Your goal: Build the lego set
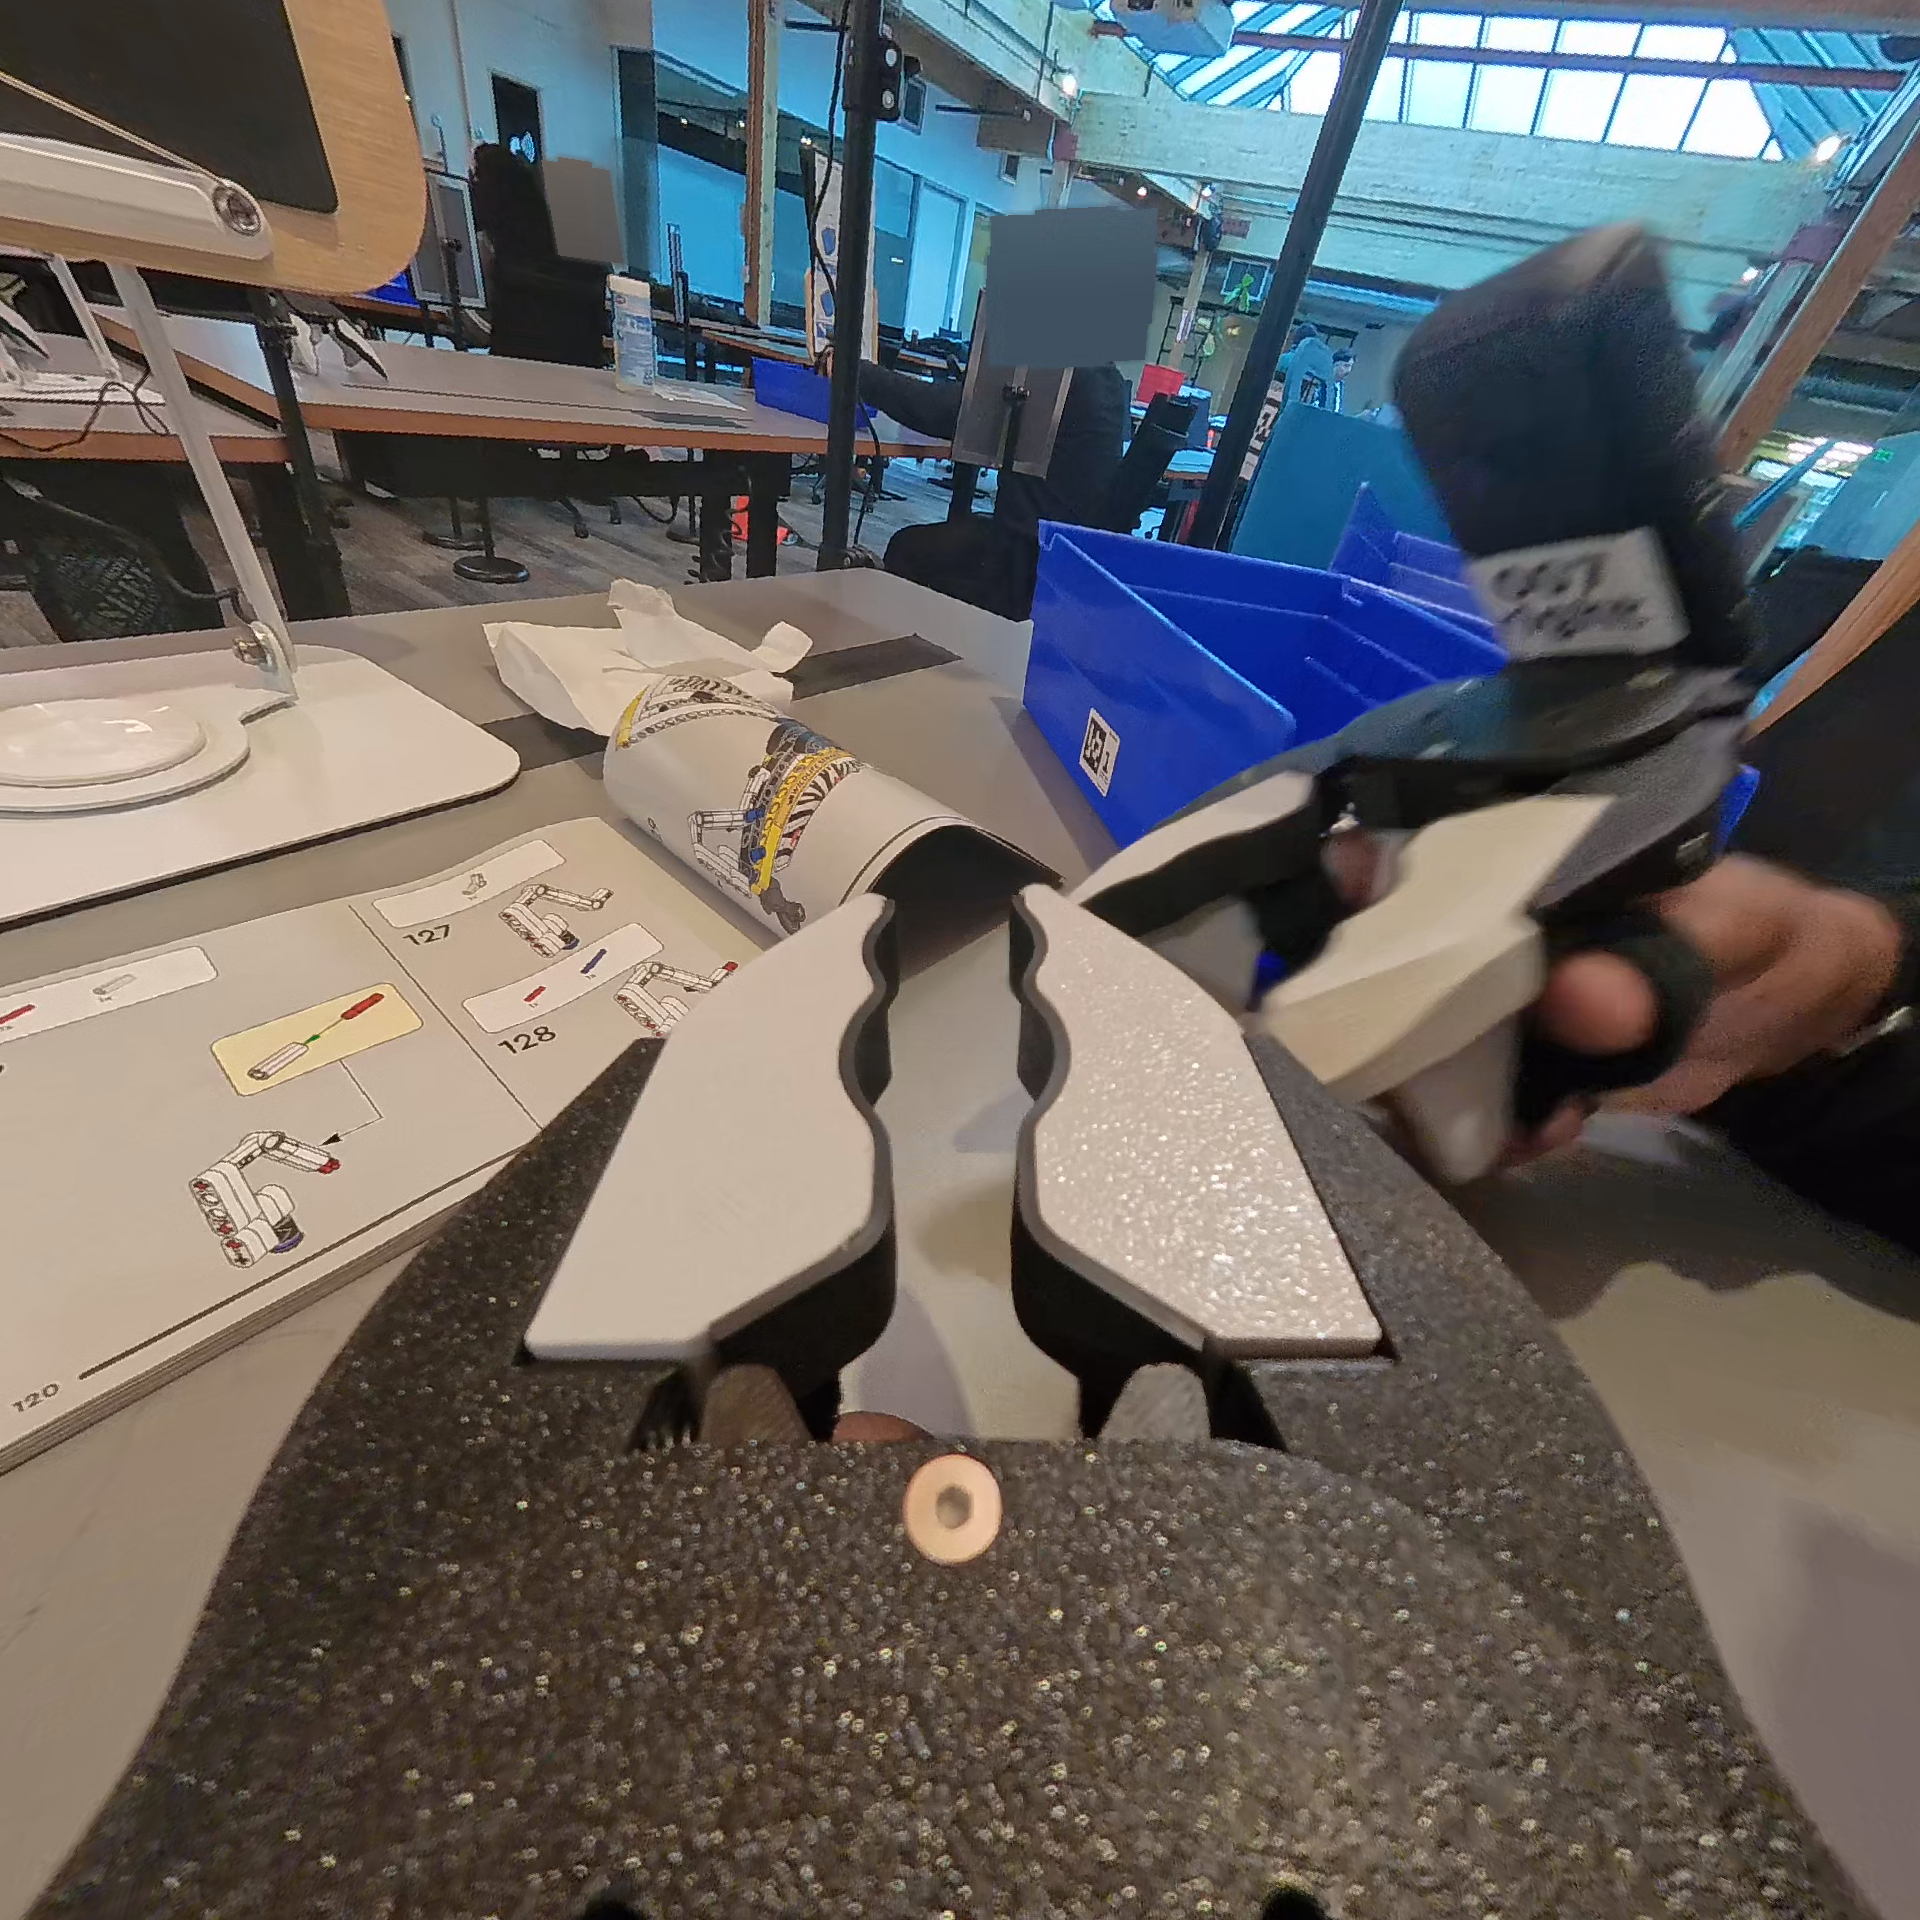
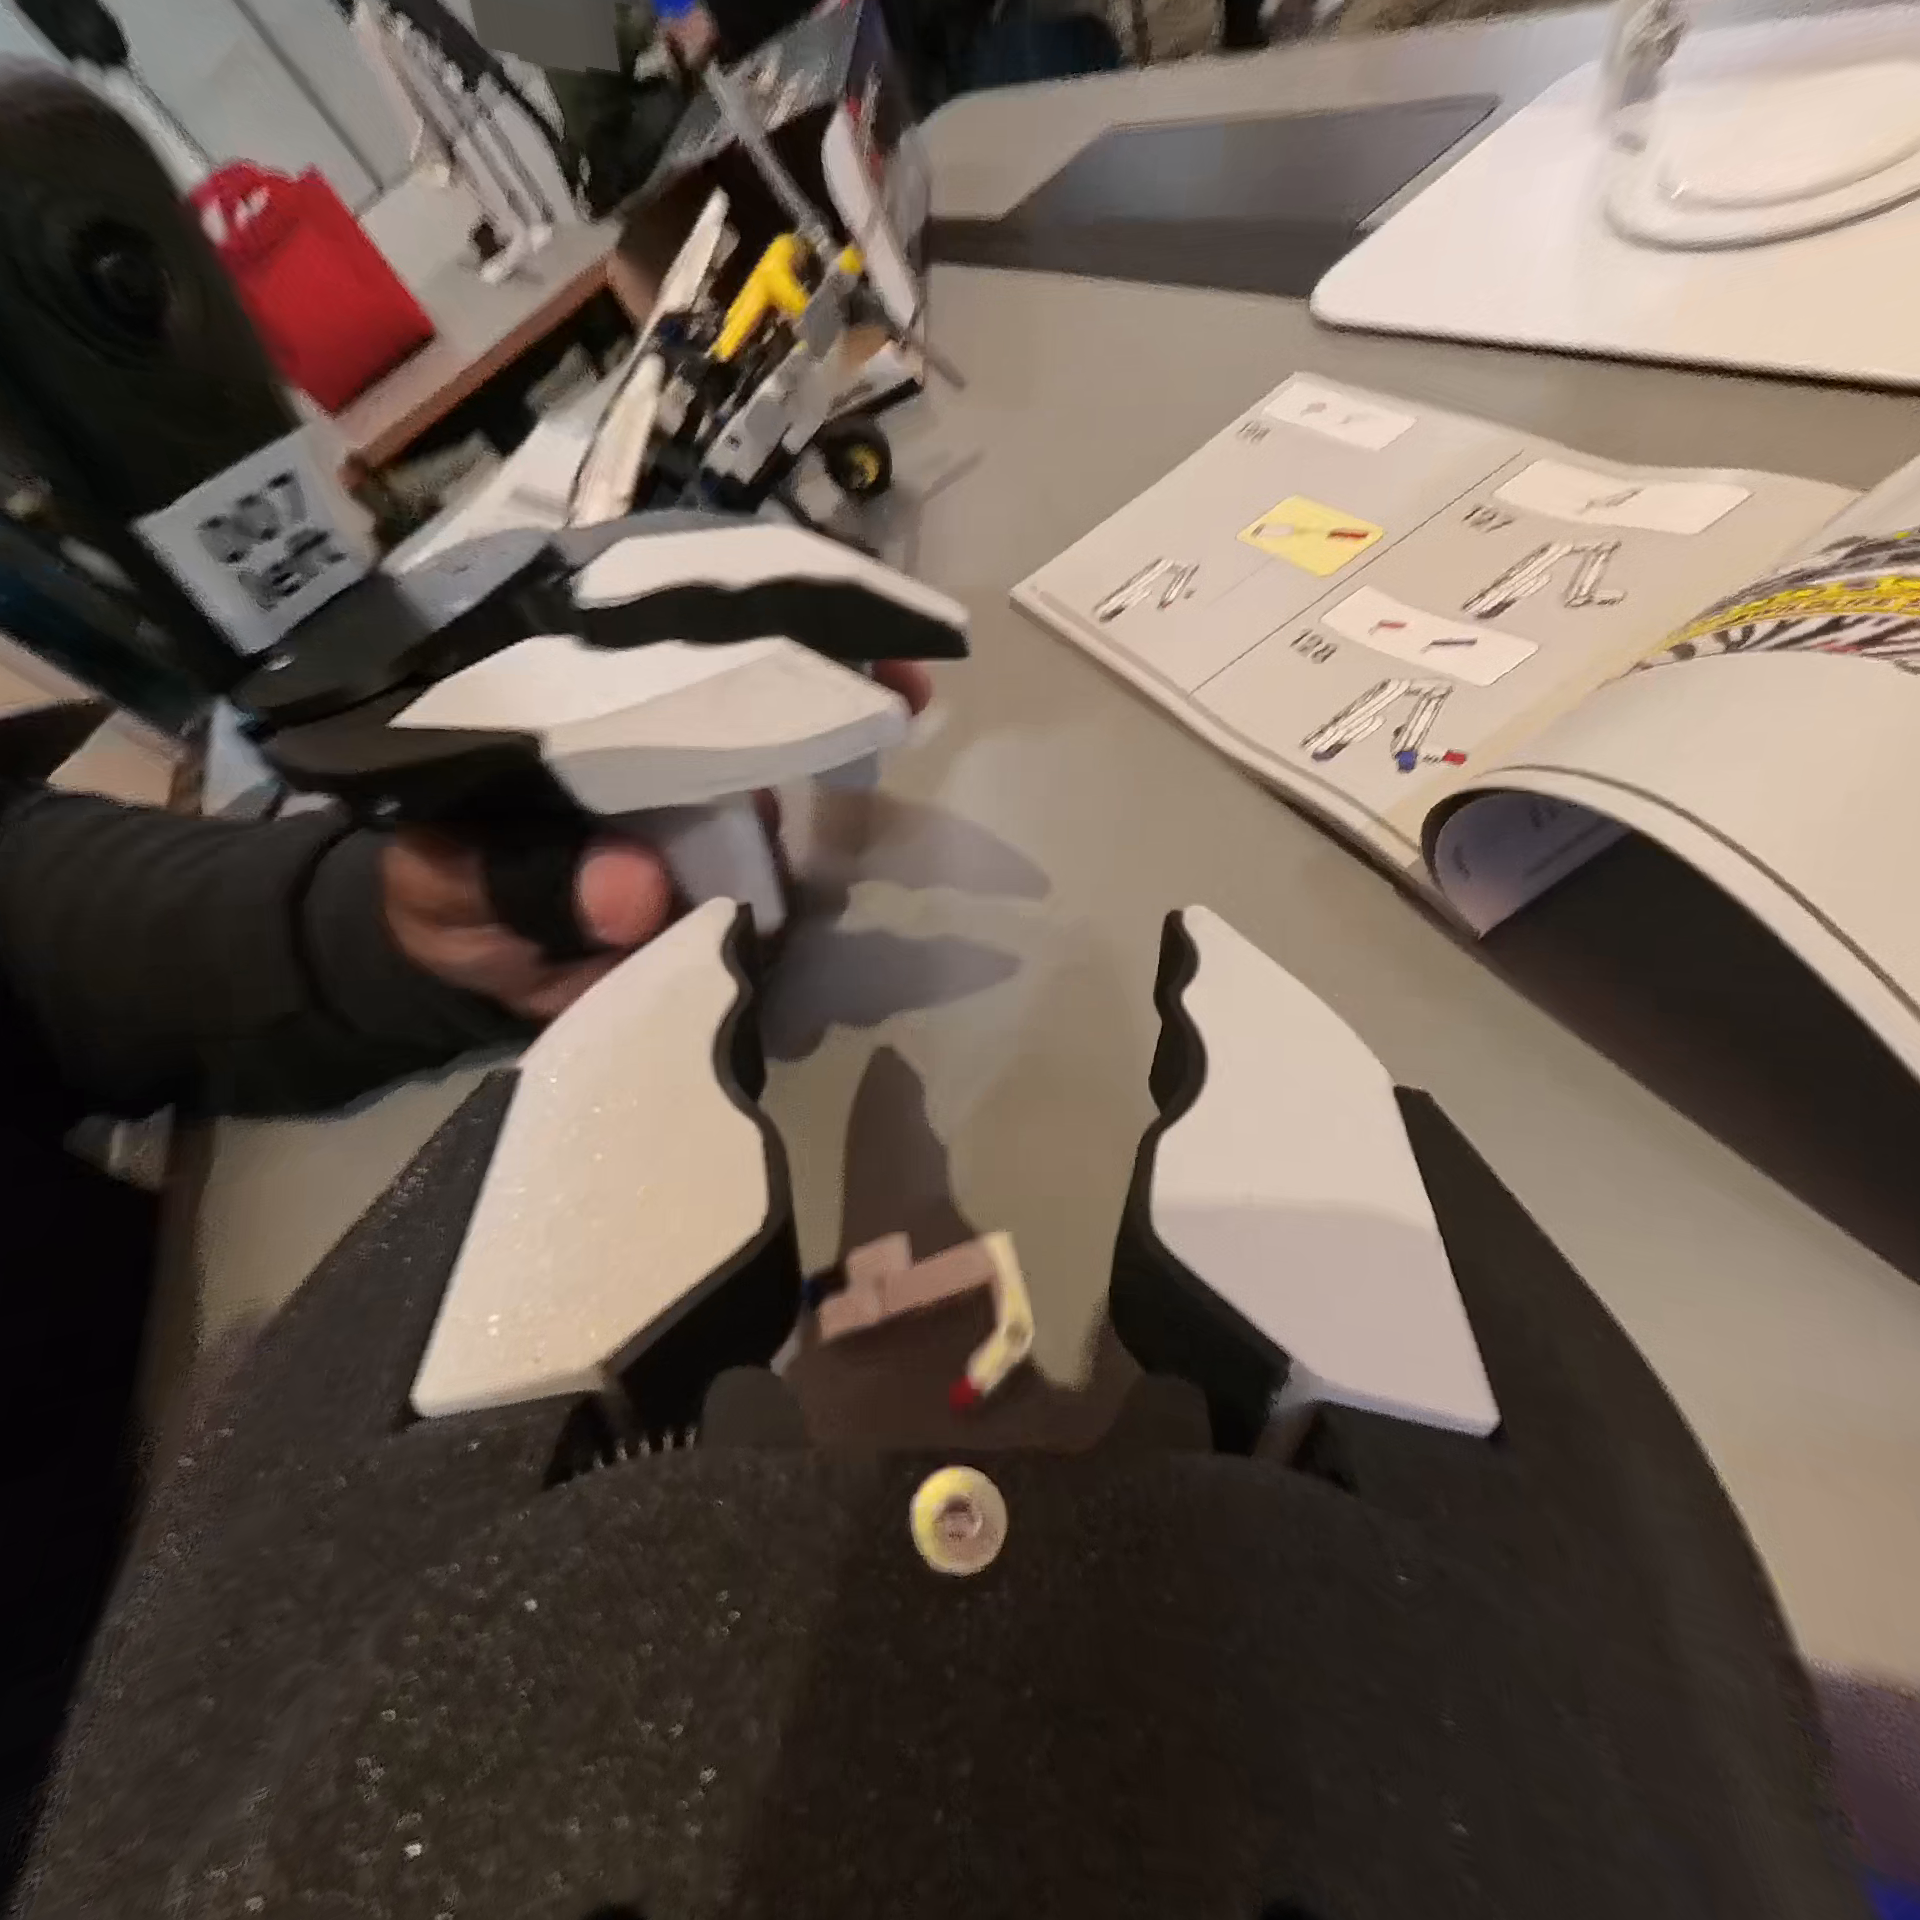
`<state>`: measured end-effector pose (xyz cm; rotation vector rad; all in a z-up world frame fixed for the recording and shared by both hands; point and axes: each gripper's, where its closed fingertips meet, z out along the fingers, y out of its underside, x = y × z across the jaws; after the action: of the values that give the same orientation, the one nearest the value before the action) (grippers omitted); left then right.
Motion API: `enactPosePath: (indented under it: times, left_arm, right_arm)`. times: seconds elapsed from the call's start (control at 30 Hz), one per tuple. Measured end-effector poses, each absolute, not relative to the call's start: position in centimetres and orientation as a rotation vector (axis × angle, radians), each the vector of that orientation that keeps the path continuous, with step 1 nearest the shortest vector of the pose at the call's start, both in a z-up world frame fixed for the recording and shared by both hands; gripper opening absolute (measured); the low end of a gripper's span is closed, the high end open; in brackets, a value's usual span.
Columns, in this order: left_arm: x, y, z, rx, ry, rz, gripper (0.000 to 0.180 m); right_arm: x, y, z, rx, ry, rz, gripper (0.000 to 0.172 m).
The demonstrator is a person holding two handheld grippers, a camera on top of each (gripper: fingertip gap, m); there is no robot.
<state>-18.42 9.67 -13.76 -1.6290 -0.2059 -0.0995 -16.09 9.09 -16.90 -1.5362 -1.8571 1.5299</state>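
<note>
Between the fingers of the right tongs (image 2: 956, 925), low over the grey worktop (image 2: 1091, 499), a small tan and white brick piece with a red tip (image 2: 935, 1304) is lying untouched; these tongs are standing wide apart, gripping nothing. Left of them, the left tongs (image 1: 951, 904) are hovering with a narrow gap and nothing between the pads, a gloved hand (image 2: 499, 914) wrapping the handle. To the right an open instruction booklet (image 2: 1351, 582) is lying flat, one page curling over. Farther off, a yellow and white brick vehicle (image 2: 758, 384) is sitting.
</note>
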Motion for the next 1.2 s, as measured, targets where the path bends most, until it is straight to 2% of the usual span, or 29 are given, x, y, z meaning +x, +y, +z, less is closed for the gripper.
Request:
enactPosePath:
  times: [0.1,0.17,0.27,0.33,0.4,0.5,0.6,0.63,0.73,1.0,1.07,1.2]
  left_arm:
    - [-18.6,9.7,-13.7,-1.628,-0.217,-0.095,0.020]
    - [-18.7,9.7,-13.8,-1.627,-0.221,-0.089,0.020]
    - [-18.5,9.8,-13.8,-1.633,-0.211,-0.082,0.020]
    - [-18.4,9.8,-13.8,-1.638,-0.198,-0.078,0.020]
    - [-18.2,9.8,-13.9,-1.643,-0.188,-0.067,0.020]
    - [-18.1,9.8,-13.8,-1.643,-0.178,-0.050,0.020]
    - [-18.2,9.8,-13.8,-1.643,-0.184,-0.043,0.020]
    - [-18.3,9.8,-13.9,-1.644,-0.189,-0.045,0.020]
    - [-18.5,9.9,-14.0,-1.646,-0.208,-0.059,0.020]
    - [-18.7,10.0,-14.0,-1.647,-0.224,-0.081,0.021]
    - [-18.7,10.0,-14.0,-1.647,-0.224,-0.081,0.021]
    - [-18.8,10.0,-14.1,-1.650,-0.232,-0.088,0.021]
  right_arm:
    - [-12.2,11.7,-13.7,-1.502,-1.875,1.405,0.075]
    - [-9.1,15.0,-11.2,-1.500,-1.834,1.303,0.069]
    - [-5.4,22.9,-8.4,-1.469,-1.816,0.946,0.043]
    - [-3.8,27.3,-9.6,-1.537,-1.944,0.714,0.031]
    - [-1.9,28.6,-13.5,-1.701,-2.200,0.574,0.034]
    - [0.2,29.5,-18.8,-1.695,-2.516,0.264,0.032]
    - [1.3,29.1,-21.2,-1.655,-2.657,0.125,0.034]
    - [1.6,29.1,-21.4,-1.614,-2.675,0.068,0.038]
    - [1.8,28.3,-21.4,-1.550,-2.675,0.029,0.028]
    - [1.8,26.6,-21.7,-1.426,-2.815,0.026,0.036]
    - [1.3,26.3,-21.8,-1.246,-2.888,0.063,0.033]
    - [0.8,26.4,-21.6,-0.756,-2.959,0.114,0.037]
